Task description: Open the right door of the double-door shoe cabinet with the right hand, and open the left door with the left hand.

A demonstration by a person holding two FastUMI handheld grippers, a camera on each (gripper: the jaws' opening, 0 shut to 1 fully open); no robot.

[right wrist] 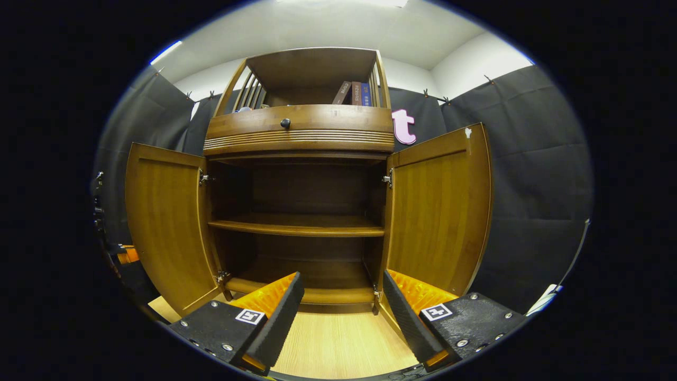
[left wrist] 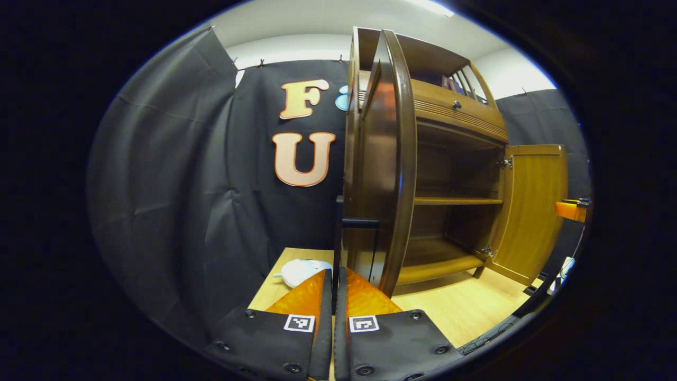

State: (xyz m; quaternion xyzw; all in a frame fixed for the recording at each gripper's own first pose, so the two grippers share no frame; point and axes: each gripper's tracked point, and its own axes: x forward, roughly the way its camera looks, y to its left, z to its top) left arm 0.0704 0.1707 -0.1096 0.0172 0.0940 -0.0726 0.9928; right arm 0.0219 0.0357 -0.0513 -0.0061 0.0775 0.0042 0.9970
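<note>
Closest in the left gripper view, the left gripper [left wrist: 334, 286] has its fingers squeezed nearly together with a thin dark vertical bar running up out of the slit between them. My read is that's the pull handle [left wrist: 338, 233] of the left door [left wrist: 382, 159], so the gripper looks clamped on it, though the actual contact spot is hard to make out. That door is swung out edge-on to the camera, over the near left part of the wooden floor panel [left wrist: 465, 301]. A small white object [left wrist: 299, 271] lies on the panel's left edge just beside the fingertips, can't tell what it is.

In the right gripper view, the right gripper [right wrist: 342, 296] is spread wide with nothing between the fingers, sitting low in front of the shoe cabinet [right wrist: 299, 132]. The right door [right wrist: 441, 211] stands wide open, close to that gripper's outer finger but not gripped.

Further back both shelves [right wrist: 296, 226] are bare, and there's a drawer with a round knob [right wrist: 285, 123] above, plus a few books [right wrist: 355, 92] at the top.

So I'd say both doors are basically open and this is the tail end of the left-door step. Next move probably just needs the left fingers to ease apart and back off the handle without nudging the door shut.
</note>
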